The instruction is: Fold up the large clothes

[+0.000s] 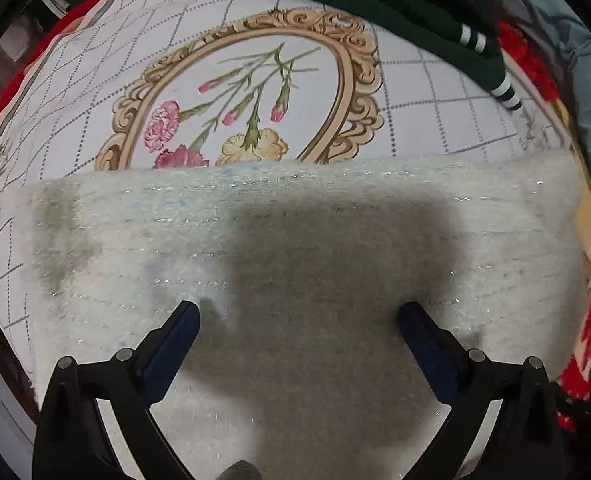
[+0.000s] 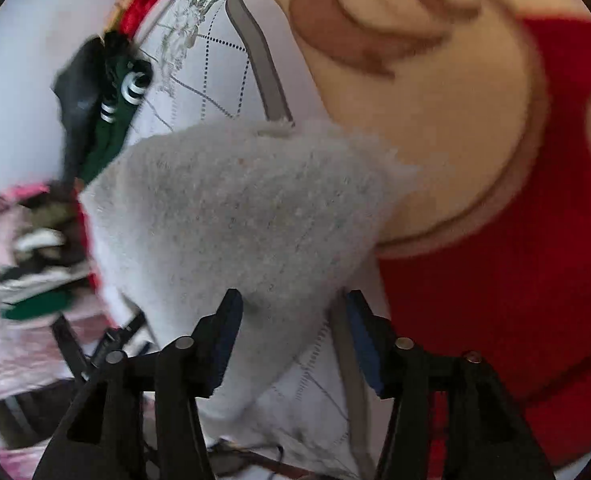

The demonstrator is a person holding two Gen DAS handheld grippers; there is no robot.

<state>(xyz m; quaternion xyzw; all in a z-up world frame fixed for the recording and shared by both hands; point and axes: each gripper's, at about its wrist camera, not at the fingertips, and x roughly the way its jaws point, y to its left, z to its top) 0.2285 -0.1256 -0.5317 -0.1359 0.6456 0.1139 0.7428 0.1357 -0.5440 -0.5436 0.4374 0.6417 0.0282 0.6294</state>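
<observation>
A fuzzy white knitted garment point(image 1: 295, 240) with shiny threads lies flat on a floral bed sheet point(image 1: 255, 80), its far edge straight across the view. My left gripper point(image 1: 299, 316) is open just above the garment, casting a shadow on it. In the right wrist view the same garment point(image 2: 235, 208) lies in front of my right gripper point(image 2: 291, 308), whose jaws stand open around its near edge without pinching it.
A dark green garment with white stripes point(image 1: 395, 4) lies at the sheet's far side; it also shows in the right wrist view point(image 2: 111, 120). A red and cream blanket point(image 2: 475, 160) lies to the right. Grey-blue cloth point(image 1: 583, 72) sits at the right edge. Pink and green clothes point(image 2: 27, 264) are piled on the left.
</observation>
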